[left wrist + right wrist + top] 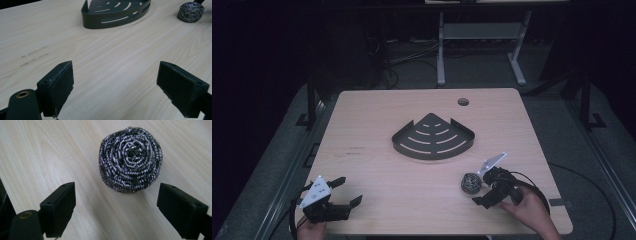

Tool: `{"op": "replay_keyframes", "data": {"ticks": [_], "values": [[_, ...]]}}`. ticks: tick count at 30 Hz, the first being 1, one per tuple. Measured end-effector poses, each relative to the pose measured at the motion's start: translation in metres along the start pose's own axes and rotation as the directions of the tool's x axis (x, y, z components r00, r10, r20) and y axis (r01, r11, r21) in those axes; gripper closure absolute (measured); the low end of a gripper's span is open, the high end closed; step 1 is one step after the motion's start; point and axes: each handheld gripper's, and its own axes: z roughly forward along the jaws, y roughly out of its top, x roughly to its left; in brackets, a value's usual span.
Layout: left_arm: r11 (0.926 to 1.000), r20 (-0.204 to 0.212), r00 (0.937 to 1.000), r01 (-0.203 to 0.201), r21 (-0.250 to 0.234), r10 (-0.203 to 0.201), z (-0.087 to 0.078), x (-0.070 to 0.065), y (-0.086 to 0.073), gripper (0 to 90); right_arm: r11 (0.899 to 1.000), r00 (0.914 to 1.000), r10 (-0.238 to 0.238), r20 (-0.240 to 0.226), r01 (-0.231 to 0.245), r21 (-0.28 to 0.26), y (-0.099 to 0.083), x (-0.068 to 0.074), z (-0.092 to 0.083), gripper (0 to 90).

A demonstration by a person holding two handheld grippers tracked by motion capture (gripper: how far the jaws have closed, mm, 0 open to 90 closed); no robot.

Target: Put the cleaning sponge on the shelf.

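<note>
Scourer (130, 160) lies near rack (433, 136), nothing between.

corner shelf (433, 137) mid-table (377, 115), scourer (471, 182) nearer, to its right

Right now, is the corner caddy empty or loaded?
Empty: the caddy shows bare slotted floor; the steel scourer sits outside it on the table.

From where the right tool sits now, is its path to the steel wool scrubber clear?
Probably yes. The right tool is open, the steel wool scrubber lies just ahead of its jaws, and only bare table lies between them.
</note>
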Motion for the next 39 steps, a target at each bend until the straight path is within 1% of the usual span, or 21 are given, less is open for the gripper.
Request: {"op": "replay_keyframes", "data": {"ticks": [2,8,13,16,17,19,23,24,25,30,33,35,37,38,39], "values": [[1.0,0.0,1.0,-0.001,-0.003,0.001,0.0,0.0,0.0,13.3,1.0,0.9999,-0.013,0.003,0.013,0.015,0.006,-0.001,0.002,15.1],[1.0,0.001,1.0,-0.003,-0.005,0.003,0.0,0.0,0.0,13.3,0.999,0.9998,-0.018,0.0,0.018,0.029,0.012,-0.004,0.004,15.1],[1.0,0.004,1.0,0.0,-0.004,0.0,0.0,-0.001,0.001,13.3,0.998,0.9995,-0.03,-0.008,0.03,0.048,0.018,-0.008,0.006,15.1],[1.0,0.006,1.0,-0.006,-0.003,0.006,0.0,-0.001,0.001,13.3,0.997,0.9989,-0.045,-0.014,0.046,0.063,0.024,-0.009,0.01,15.1],[1.0,0.006,1.0,-0.006,-0.003,0.006,0.0,-0.001,0.001,13.3,0.996,0.999,-0.043,-0.015,0.044,0.072,0.025,-0.01,0.011,15.2],[1.0,0.004,1.0,-0.003,-0.004,0.003,0.0,-0.001,0.001,13.3,0.996,0.9988,-0.043,-0.024,0.044,0.072,0.027,-0.012,0.013,15.7],[1.0,0.003,1.0,-0.001,-0.003,0.001,0.0,0.0,0.001,13.3,0.996,0.9989,-0.038,-0.026,0.04,0.086,0.029,-0.015,0.017,16.1],[1.0,0.004,1.0,0.001,-0.003,-0.001,0.0,0.0,0.001,13.3,0.994,0.9989,-0.042,-0.021,0.044,0.101,0.03,-0.015,0.019,18.2],[1.0,0.004,1.0,-0.001,-0.002,0.001,0.0,-0.001,0.001,13.3,0.993,0.9988,-0.045,-0.021,0.047,0.106,0.031,-0.014,0.019,18.7],[1.0,0.002,1.0,-0.004,-0.007,0.004,-0.001,0.0,0.002,13.3,0.992,0.998,-0.061,-0.018,0.062,0.111,0.037,-0.013,0.019,21.5],[1.0,0.003,1.0,0.001,-0.009,-0.001,-0.001,0.0,0.001,13.3,0.991,0.998,-0.061,-0.014,0.062,0.12,0.039,-0.013,0.02,22.1],[1.0,0.002,1.0,-0.002,-0.008,0.002,-0.001,0.0,0.001,13.3,0.988,0.9974,-0.072,-0.006,0.072,0.133,0.041,-0.012,0.021,24.5],[0.9999,0.001,1.0,-0.002,-0.01,0.002,-0.001,-0.001,0.002,13.3,0.988,0.9974,-0.072,-0.008,0.073,0.133,0.041,-0.012,0.021,25.7],[0.9999,0.003,1.0,0.0,-0.01,0.0,-0.001,-0.001,0.002,13.3,0.988,0.9974,-0.071,-0.012,0.072,0.135,0.041,-0.012,0.022,28.0],[0.9999,0.002,1.0,0.0,-0.011,0.0,-0.001,-0.001,0.002,13.3,0.987,0.9968,-0.08,-0.013,0.081,0.14,0.041,-0.012,0.023,29.2]]}}
